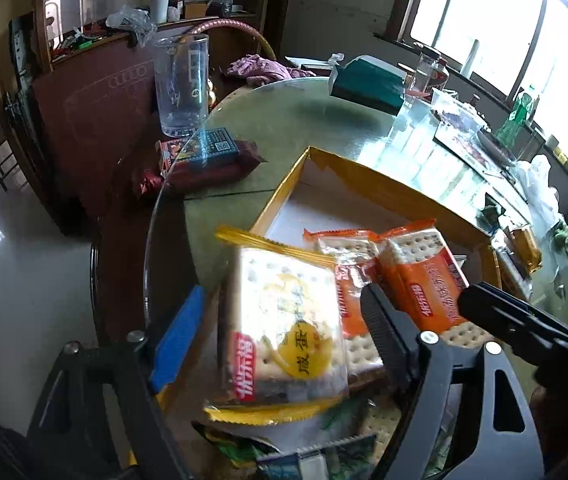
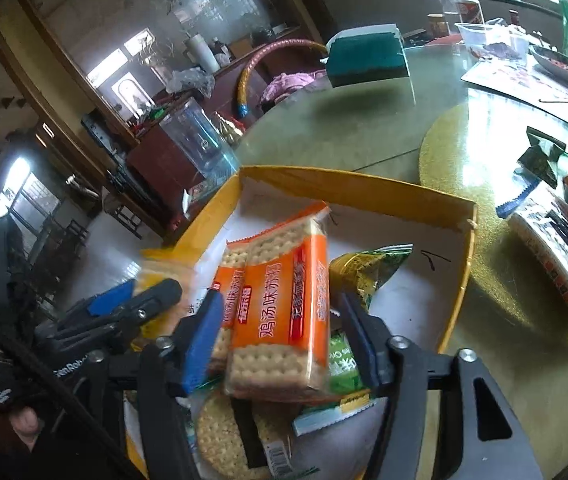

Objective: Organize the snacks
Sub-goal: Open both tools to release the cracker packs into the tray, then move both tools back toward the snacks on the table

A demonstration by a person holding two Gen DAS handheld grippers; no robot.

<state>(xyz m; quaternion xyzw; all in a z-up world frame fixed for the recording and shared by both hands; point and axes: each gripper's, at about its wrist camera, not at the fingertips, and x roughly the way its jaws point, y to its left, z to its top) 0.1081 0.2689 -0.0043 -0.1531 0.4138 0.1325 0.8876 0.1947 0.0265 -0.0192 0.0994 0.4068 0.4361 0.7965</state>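
So we're hovering both tools over the shallow yellow-rimmed cardboard tray [image 2: 424, 196] sitting on the round glass-topped surface [image 1: 296, 120], and the snacks are piling up inside it. Our left hand-held gripper [image 1: 276, 336] is standing spread wide, with the yellow-trimmed clear packet of square crackers [image 1: 284, 320] sitting between its blue pad and black pad. It looks like the pads aren't pressing on it, and the packet is blurry, so we're guessing it's loose or dropping.

Our right hand-held gripper [image 2: 280, 340] is spread too, with the orange-wrapped packet of crackers [image 2: 280, 304] standing between its pads, gaps showing on both sides. Its long axis is running away from us, roughly along the fingers, and it's leaning on a 2nd orange packet [image 2: 228, 280] just to its left. A green and gold foil bag [image 2: 368, 268] is lying just to its right.

Both packets are already over the tray, so backing straight out along the fingers should be what's needed, without clipping the orange one sideways. More snacks are waiting on the gold turntable [image 2: 480, 152], on the right gripper's side.
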